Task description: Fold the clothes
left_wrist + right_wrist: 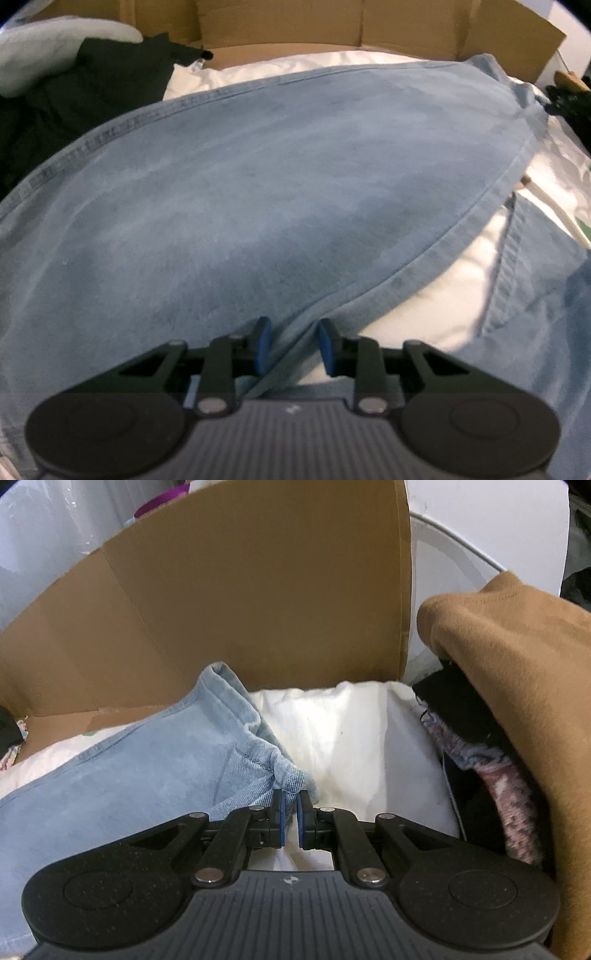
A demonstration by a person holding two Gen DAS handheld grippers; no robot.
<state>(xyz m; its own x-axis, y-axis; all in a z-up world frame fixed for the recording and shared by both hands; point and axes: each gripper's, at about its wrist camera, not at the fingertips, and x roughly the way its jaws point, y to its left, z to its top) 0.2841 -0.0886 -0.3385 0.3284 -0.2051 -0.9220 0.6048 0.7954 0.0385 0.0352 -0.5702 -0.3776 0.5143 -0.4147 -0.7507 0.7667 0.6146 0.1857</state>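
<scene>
Light blue denim jeans (258, 192) lie spread over a white sheet (461, 266), one leg filling most of the left wrist view and another part at the right (535, 295). My left gripper (295, 343) points down at the leg's seamed edge; a raised fold of denim runs between its blue pads (263, 343), which look closed on it. In the right wrist view the jeans (147, 760) reach in from the left, and my right gripper (290, 805) is shut on a bunched corner of the denim (291, 775) at its fingertips.
A brown cardboard box wall (258, 609) stands behind the sheet (351, 738). A tan garment (517, 672) hangs over dark and pink knit clothes (509, 790) on the right. Dark clothing (74, 103) and a pale cloth (55, 48) lie at the left.
</scene>
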